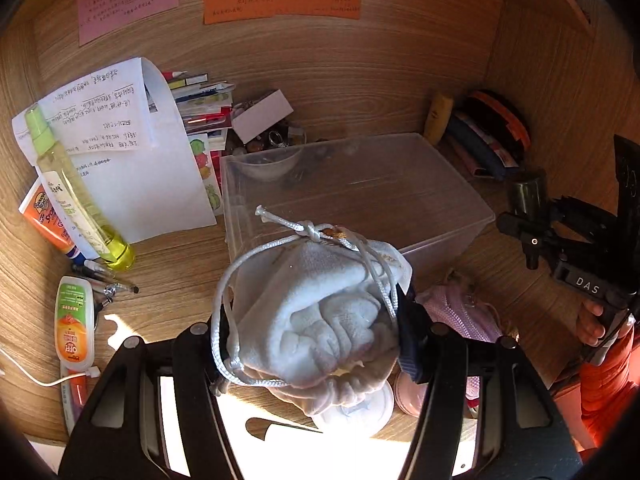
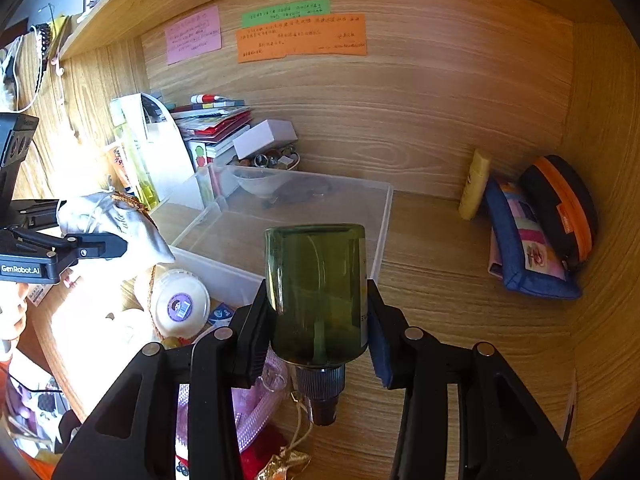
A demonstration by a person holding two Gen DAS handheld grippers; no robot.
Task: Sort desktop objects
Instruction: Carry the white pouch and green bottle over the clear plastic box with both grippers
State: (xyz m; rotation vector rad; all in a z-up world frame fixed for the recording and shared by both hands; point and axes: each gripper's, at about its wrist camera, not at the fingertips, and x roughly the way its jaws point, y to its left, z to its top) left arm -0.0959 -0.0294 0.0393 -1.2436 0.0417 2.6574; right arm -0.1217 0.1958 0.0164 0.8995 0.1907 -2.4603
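My left gripper (image 1: 316, 320) is shut on a white drawstring pouch (image 1: 320, 316), held above the desk just in front of a clear plastic box (image 1: 448, 184). The pouch also shows in the right wrist view (image 2: 116, 224), left of the box (image 2: 384, 216). My right gripper (image 2: 318, 316) is shut on a dark green bottle (image 2: 316, 292), cap pointing back toward me, held near the box's front right corner. The right gripper appears at the right of the left wrist view (image 1: 520, 216).
Papers (image 1: 132, 152), a yellow spray bottle (image 1: 76, 196), tubes and pens lie at left. Books and a trinket bowl (image 2: 272, 158) stand behind the box. Pouches (image 2: 532, 240) lean in the right corner. A pink mesh bag (image 1: 460, 312) and a round white jar (image 2: 180, 304) lie in front.
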